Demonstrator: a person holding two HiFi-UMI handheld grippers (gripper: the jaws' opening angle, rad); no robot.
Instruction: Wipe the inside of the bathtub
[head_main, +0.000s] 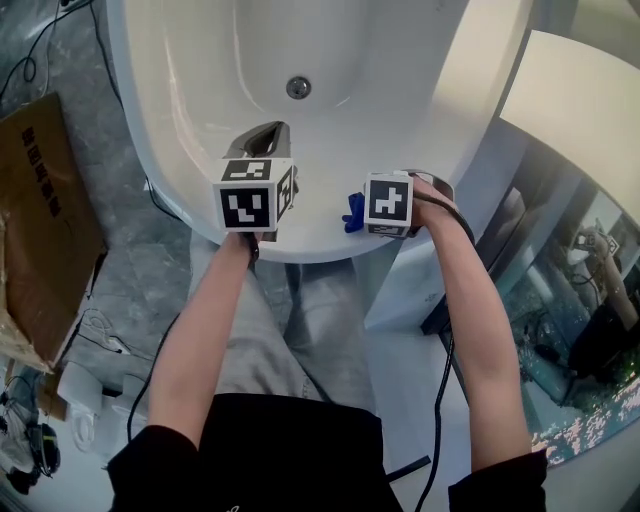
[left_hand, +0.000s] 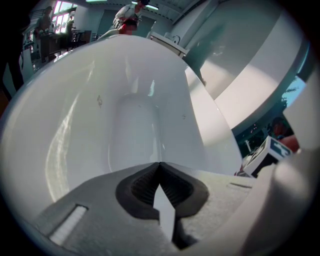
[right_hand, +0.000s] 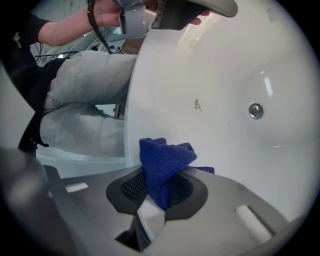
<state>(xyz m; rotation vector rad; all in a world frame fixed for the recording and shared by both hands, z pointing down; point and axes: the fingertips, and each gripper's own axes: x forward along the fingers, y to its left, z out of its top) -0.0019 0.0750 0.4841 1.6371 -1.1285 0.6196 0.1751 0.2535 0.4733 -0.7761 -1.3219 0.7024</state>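
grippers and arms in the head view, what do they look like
Both grippers are grey, with dark ribbed pads inside. The left gripper and right gripper each carry a white cube with black square markers. A black cable runs along the right arm. The person wears a black short-sleeved top and light grey trousers.

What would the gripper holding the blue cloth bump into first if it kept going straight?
Most likely the inside wall of the bathtub. The blue cloth in the right gripper would touch it first. Depth is unclear.

One bathtub (head_main: 400, 60), one drain (head_main: 298, 87), one blue cloth (right_hand: 162, 162), one cardboard sheet (head_main: 45, 220), two claws: left claw (left_hand: 159, 166), right claw (right_hand: 159, 176).
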